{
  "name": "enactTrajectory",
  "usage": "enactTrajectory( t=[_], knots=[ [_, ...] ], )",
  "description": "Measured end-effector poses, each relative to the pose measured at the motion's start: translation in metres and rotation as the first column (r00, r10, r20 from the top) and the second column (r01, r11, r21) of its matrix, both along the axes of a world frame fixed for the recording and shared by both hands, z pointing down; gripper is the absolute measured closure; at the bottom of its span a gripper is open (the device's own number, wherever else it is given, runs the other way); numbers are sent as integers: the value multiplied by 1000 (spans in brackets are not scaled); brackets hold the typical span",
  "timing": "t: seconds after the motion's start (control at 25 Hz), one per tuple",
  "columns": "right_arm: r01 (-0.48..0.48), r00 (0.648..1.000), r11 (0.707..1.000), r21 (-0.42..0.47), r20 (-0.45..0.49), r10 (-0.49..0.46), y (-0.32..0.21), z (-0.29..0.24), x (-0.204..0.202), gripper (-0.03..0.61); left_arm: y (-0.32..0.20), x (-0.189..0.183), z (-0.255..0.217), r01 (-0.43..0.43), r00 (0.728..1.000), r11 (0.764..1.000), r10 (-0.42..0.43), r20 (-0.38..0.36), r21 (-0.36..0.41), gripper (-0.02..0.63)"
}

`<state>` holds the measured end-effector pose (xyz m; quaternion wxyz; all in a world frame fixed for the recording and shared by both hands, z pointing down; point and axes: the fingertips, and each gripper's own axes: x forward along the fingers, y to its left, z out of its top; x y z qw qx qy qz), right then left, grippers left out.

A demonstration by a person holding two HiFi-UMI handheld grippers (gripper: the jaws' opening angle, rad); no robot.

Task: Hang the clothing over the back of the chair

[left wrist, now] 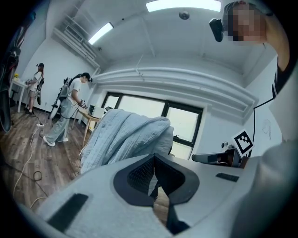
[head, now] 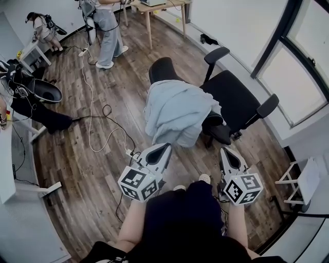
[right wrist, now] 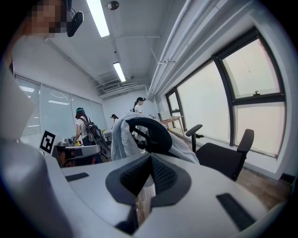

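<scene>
A light blue garment (head: 177, 113) lies draped over the back of a black office chair (head: 234, 102), hanging down behind it; the black headrest (head: 163, 69) sticks out above. Both grippers are held low, short of the chair and apart from the garment. My left gripper (head: 165, 149) is shut and holds nothing, and so is my right gripper (head: 226, 152). In the left gripper view the garment (left wrist: 125, 135) fills the middle beyond the shut left gripper (left wrist: 154, 173). The right gripper view shows the garment (right wrist: 120, 137), the headrest (right wrist: 153, 132) and the seat (right wrist: 223, 158) past the shut right gripper (right wrist: 150, 173).
White and black cables (head: 95, 128) snake over the wooden floor left of the chair. Two people (head: 105, 31) stand at the back by a wooden table (head: 162, 7). A white desk (head: 7, 154) runs along the left; a white rack (head: 300, 182) stands at the right by the windows.
</scene>
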<state>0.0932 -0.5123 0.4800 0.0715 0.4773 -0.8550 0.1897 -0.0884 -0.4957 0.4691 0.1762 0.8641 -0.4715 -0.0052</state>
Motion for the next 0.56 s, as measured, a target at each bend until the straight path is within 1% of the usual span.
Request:
enactTrajectory(
  t=[0.2, 0.56],
  knots=[
    [-1, 1000, 1000, 1, -7, 1, 3, 0, 3, 579, 3, 1, 1, 1, 1000, 1000, -1, 3, -1, 604],
    [-8, 1000, 1000, -1, 9, 8, 8, 0, 11, 579, 6, 13, 2, -13, 1000, 1000, 13, 14, -1, 604]
  ],
)
